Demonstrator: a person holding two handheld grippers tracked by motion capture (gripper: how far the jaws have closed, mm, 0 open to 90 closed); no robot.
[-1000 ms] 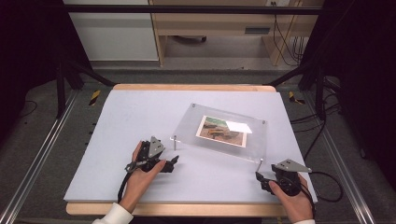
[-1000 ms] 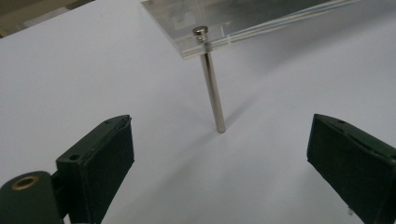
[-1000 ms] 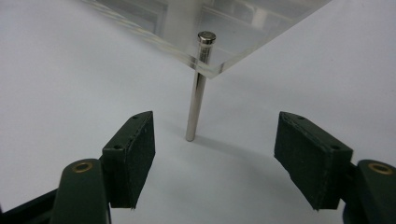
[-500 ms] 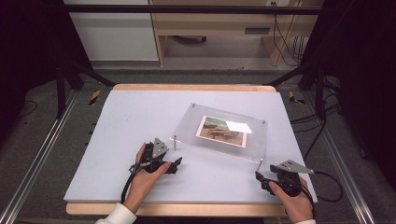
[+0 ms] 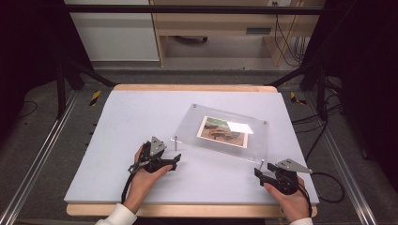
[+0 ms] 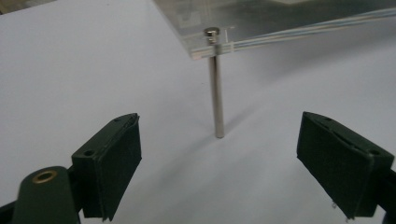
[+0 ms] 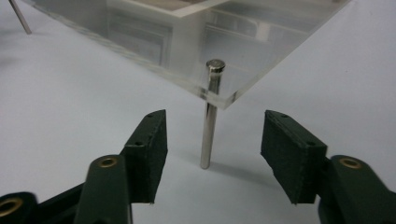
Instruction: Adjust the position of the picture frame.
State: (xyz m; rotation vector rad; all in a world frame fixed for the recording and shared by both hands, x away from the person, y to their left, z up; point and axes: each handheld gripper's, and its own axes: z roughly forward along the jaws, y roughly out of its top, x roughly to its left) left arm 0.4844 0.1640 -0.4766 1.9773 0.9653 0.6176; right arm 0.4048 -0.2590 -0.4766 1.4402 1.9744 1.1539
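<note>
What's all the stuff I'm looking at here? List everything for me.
Clear acrylic frame: one, transparent, right of the table's middle, raised on pins.
Picture: one, brown and green, inside the frame.
Metal pins: two near ones, silver; one at the frame's near left corner, one at its near right corner.
Table mat: one, pale grey, on a wooden table.
Left gripper: black jaws open, facing the left pin, apart from it.
Right gripper: black jaws open, just been closing, either side of the right pin, not touching.
Hands: two, at the near edge.

Bright, evenly lit table, dark surroundings, soft shadows.
</note>
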